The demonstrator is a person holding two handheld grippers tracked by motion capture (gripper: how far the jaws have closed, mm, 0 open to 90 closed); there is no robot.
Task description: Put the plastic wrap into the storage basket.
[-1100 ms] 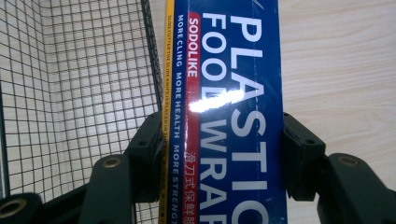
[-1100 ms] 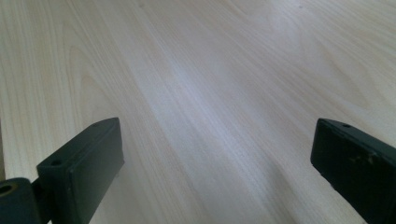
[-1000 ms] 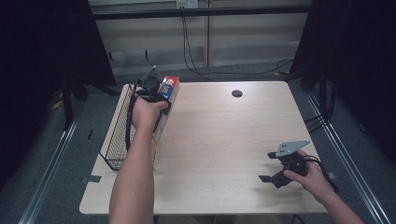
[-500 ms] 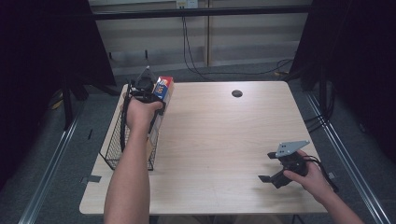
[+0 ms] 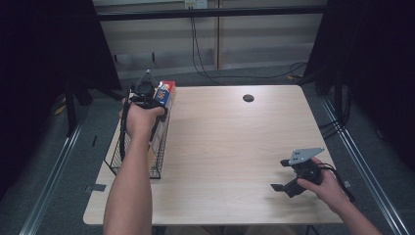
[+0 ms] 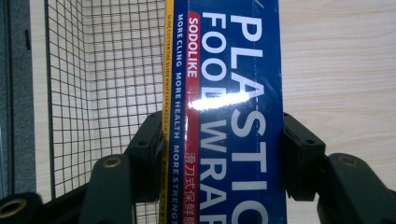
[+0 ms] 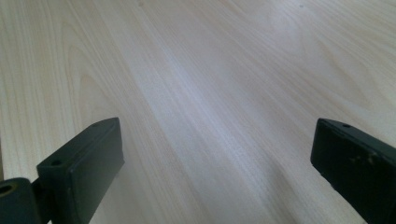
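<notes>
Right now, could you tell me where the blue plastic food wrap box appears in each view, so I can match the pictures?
High view: the food wrap box sits upper left, in the left gripper, over the wire basket.
Left gripper view: it runs up the centre, clamped between both jaws.
Right gripper view: bare tabletop between open jaws.
Shared landmark: the basket mesh, beside the box.

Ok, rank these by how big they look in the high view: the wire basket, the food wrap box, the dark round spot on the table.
1. wire basket, the largest, running along the table's left edge.
2. food wrap box, clamped in the left gripper; it's raised nearer the camera and partly hidden, so its look is inflated.
3. dark round spot, clearly the smallest.
</notes>
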